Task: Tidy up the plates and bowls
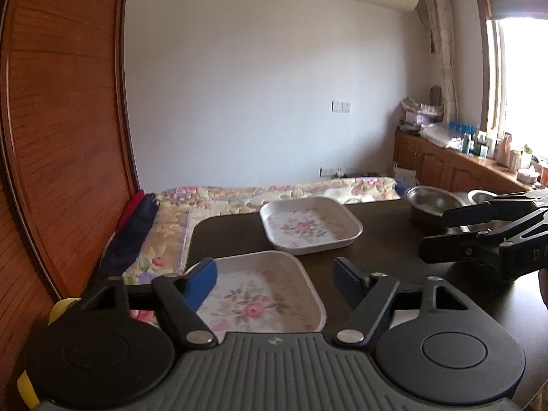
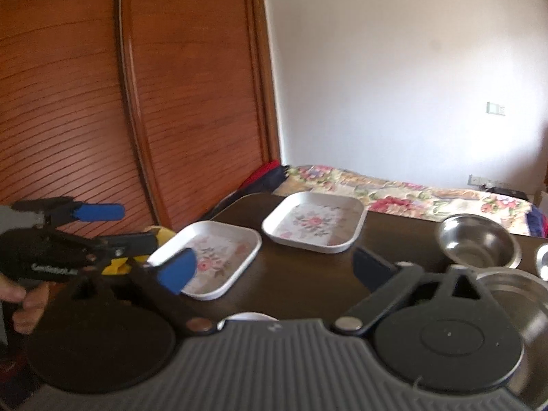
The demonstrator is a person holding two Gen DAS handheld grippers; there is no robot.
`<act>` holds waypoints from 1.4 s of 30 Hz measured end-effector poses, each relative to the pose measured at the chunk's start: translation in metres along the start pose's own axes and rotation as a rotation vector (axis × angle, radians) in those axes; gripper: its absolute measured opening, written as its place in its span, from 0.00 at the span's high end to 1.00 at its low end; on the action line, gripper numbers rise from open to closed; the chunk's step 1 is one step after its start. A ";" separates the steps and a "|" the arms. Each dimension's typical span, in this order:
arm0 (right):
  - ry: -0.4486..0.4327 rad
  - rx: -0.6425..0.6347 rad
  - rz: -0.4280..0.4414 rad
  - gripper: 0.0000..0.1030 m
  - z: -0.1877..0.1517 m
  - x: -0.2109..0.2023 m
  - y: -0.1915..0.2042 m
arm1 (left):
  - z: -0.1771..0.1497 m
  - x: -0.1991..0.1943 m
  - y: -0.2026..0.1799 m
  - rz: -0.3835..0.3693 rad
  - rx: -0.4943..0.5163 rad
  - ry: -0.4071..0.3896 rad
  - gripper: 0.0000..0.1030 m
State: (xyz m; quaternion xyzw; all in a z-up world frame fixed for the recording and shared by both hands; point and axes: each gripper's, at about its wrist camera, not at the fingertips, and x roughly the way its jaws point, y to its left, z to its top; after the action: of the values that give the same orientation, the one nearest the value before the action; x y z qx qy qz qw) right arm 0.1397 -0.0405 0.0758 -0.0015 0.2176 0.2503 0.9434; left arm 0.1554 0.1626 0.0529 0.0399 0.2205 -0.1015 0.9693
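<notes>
Two square white plates with flower prints lie on a dark table (image 1: 383, 239). The near plate (image 1: 260, 294) sits between the open fingers of my left gripper (image 1: 277, 277), which holds nothing. The far plate (image 1: 310, 224) lies behind it. In the right wrist view the near plate (image 2: 215, 257) and far plate (image 2: 313, 221) lie ahead of my open, empty right gripper (image 2: 274, 270). A steel bowl (image 2: 477, 239) stands at the right, with another steel bowl (image 2: 520, 294) nearer and a third rim (image 2: 543, 260) at the edge. The left gripper (image 2: 102, 226) shows at the left.
A bed with a floral cover (image 1: 239, 198) lies behind the table. A wooden wardrobe (image 1: 61, 137) stands at the left. A wooden cabinet (image 1: 455, 164) with bottles runs under the window at the right. A small white round thing (image 2: 248, 316) peeks out by the right gripper's body.
</notes>
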 end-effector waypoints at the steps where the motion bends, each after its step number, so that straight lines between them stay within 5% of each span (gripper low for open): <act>1: 0.018 0.009 0.014 0.16 0.002 0.006 0.002 | 0.001 0.005 0.005 -0.004 -0.001 0.013 0.11; 14: 0.172 0.050 0.061 0.47 0.014 0.081 0.017 | -0.006 0.064 0.062 -0.005 -0.027 0.126 0.25; 27: 0.312 0.096 0.087 0.58 0.007 0.129 0.014 | -0.017 0.098 0.094 -0.005 -0.088 0.188 0.31; 42: 0.378 0.103 0.124 0.77 0.002 0.152 0.017 | -0.028 0.102 0.100 -0.033 -0.110 0.214 0.37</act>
State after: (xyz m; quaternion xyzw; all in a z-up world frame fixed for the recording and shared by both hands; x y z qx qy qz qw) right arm 0.2512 0.0466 0.0165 0.0131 0.4030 0.2916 0.8674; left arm 0.2555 0.2455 -0.0134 -0.0062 0.3285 -0.1004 0.9391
